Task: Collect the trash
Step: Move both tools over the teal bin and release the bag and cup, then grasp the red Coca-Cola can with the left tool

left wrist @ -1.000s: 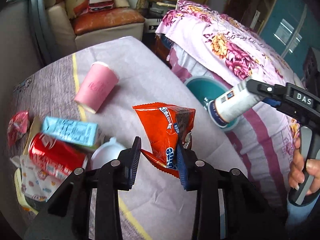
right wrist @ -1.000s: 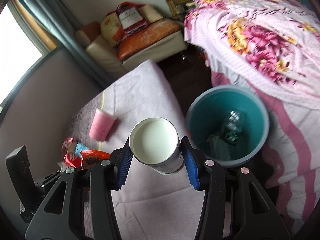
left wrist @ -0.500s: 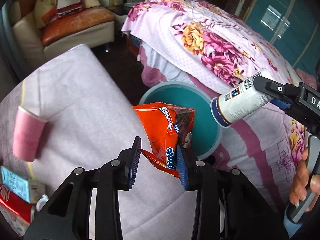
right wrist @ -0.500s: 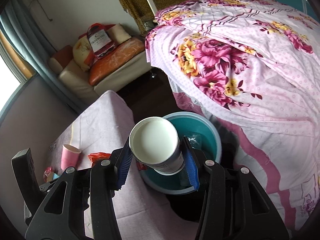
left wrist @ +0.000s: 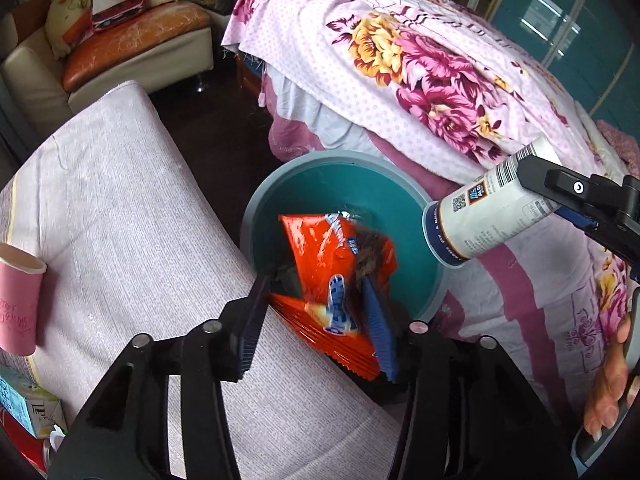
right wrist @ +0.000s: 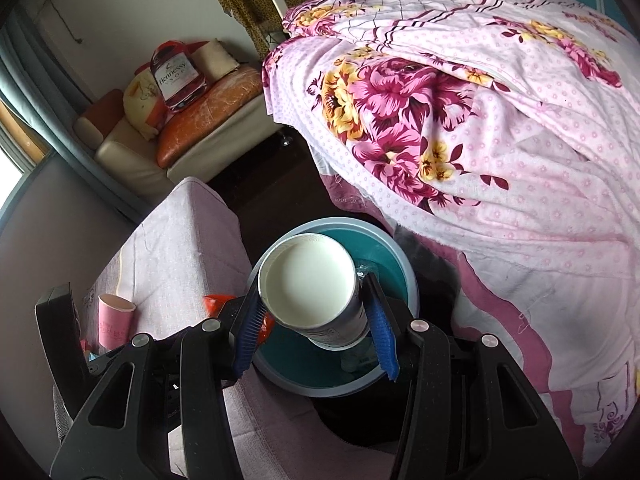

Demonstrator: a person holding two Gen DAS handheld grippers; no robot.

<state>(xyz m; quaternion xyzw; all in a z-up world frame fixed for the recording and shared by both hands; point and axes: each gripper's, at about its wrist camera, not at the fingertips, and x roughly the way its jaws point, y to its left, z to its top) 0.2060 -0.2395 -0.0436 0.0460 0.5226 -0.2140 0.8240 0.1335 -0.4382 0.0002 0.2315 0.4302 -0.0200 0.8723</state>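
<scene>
Two items are carried: a crinkled orange snack bag (left wrist: 332, 276) between the parted left jaws, leaning on one, and a white paper cup (right wrist: 310, 282) clamped in the right jaws, above a round teal bin (left wrist: 412, 196). Released off-centre, either could be deflected by the rim.

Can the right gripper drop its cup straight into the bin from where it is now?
Probably yes. The right gripper holds the white cup above the teal bin, whose mouth is open. The orange snack bag in the left gripper shares that opening, so they may bump.

bin (left wrist: 256, 216) mouth open, snack bag (left wrist: 332, 264), paper cup (left wrist: 488, 216) above
</scene>
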